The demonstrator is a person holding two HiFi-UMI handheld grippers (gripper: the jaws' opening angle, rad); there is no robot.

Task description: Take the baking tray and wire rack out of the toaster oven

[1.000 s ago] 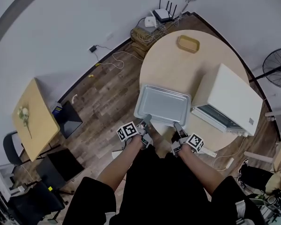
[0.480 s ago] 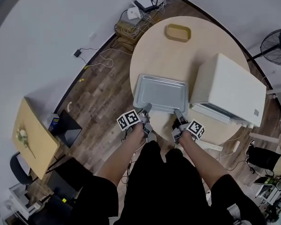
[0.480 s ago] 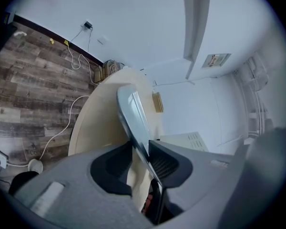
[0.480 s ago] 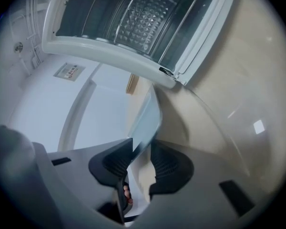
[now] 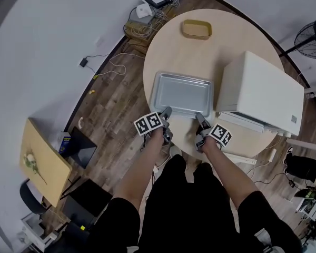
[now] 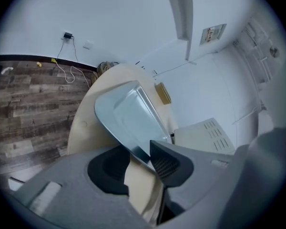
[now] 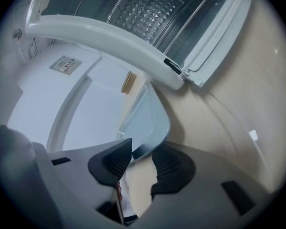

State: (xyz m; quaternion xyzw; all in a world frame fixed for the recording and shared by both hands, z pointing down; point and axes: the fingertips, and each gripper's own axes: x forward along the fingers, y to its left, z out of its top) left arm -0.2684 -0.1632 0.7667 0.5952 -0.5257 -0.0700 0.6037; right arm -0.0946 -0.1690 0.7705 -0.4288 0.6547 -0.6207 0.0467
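The baking tray (image 5: 181, 93), likely light, stiff and slippery sheet metal, is lying on the bench (image 5: 168, 51) just beside the toaster oven (image 5: 258, 91). Its near rim, the natural hold, is sitting loosely between the just-opening jaws of the left gripper (image 5: 167, 111) and the part-open jaws of the right gripper (image 5: 199, 117).

Head view steeply overhead; gripper views low, close beside shared tray (image 5: 181, 93).

No legible text, even on the wall notice (image 6: 213, 32).
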